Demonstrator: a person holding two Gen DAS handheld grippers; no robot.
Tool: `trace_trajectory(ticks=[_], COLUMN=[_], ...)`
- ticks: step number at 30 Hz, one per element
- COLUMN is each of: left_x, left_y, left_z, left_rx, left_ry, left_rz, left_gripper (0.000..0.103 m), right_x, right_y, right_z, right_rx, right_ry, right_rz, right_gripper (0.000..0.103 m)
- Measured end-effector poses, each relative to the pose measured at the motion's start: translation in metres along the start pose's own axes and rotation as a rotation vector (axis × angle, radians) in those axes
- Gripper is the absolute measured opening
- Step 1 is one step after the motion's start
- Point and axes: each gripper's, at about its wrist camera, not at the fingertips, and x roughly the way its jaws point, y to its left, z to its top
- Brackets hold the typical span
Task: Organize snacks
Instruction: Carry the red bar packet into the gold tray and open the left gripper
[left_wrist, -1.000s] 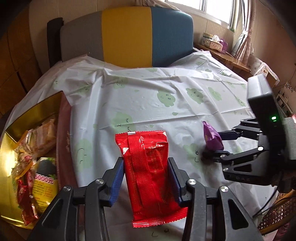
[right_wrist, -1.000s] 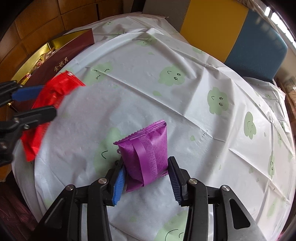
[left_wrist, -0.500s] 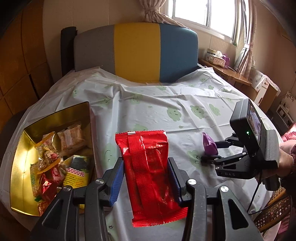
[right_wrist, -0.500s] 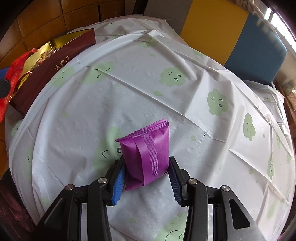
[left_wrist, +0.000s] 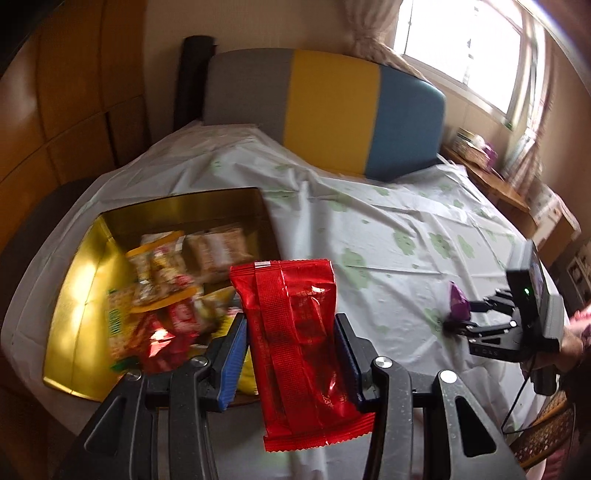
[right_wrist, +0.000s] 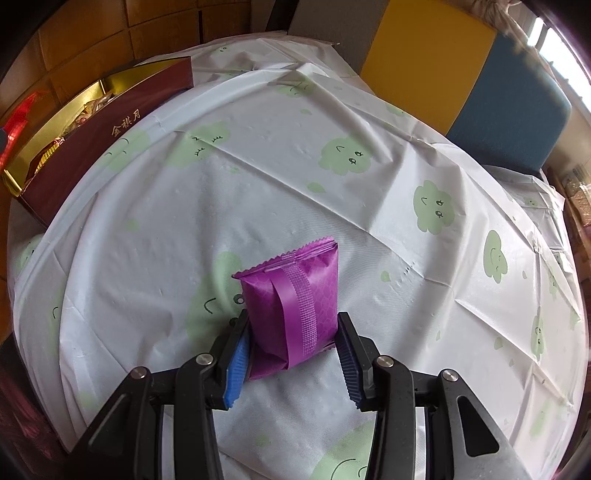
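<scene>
My left gripper (left_wrist: 290, 332) is shut on a long red snack packet (left_wrist: 295, 332) and holds it in the air near the right edge of an open gold box (left_wrist: 74, 295) with several snack packets inside. My right gripper (right_wrist: 291, 343) is shut on a small purple snack packet (right_wrist: 291, 299) just above the tablecloth. In the left wrist view the right gripper (left_wrist: 476, 321) with the purple packet (left_wrist: 458, 306) is at the far right. In the right wrist view the box (right_wrist: 92, 125) shows its dark red wall at the far left.
A round table carries a white cloth with green cloud faces (right_wrist: 369, 184). A chair back in grey, yellow and blue (left_wrist: 332, 107) stands behind it. A wooden wall is at the left. A shelf with clutter (left_wrist: 480, 155) is under the window.
My left gripper has swung left with the red packet, bringing the gold box more into view. My right gripper has held the purple packet nearly still.
</scene>
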Motion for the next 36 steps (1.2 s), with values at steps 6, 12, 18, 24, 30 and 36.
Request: trace_trajectory(ticks=[6, 12, 18, 24, 30, 36], left_x=[-0.014, -0.007, 0.023, 0.054, 0.062, 0.044], left_y=[0.075, 0.125, 0.123, 0.121, 0.122, 0.121], left_z=[0.003, 0.004, 0.012, 0.021, 0.016, 0.01], left_rx=[-0.2, -0.35, -0.332, -0.291, -0.267, -0.251], left_ry=[-0.018, -0.001, 0.04, 0.085, 0.116, 0.08], left_rz=[0.051, 0.041, 0.033, 0.071, 0.126, 0.159], left_gripper=[0.046, 0.046, 0.046, 0.051, 0.053, 0.056], right_x=[-0.001, -0.001, -0.001, -0.001, -0.001, 0.0], right_y=[0.002, 0.001, 0.001, 0.0, 0.001, 0.0], right_z=[0.0, 0.0, 0.001, 0.001, 0.0, 0.0], right_rx=[-0.003, -0.001, 0.006, 0.006, 0.006, 0.007], right_ry=[0.001, 0.002, 0.003, 0.003, 0.003, 0.002], right_rz=[-0.005, -0.006, -0.008, -0.01, -0.01, -0.011], right_gripper=[0.044, 0.044, 0.044, 0.044, 0.044, 0.044])
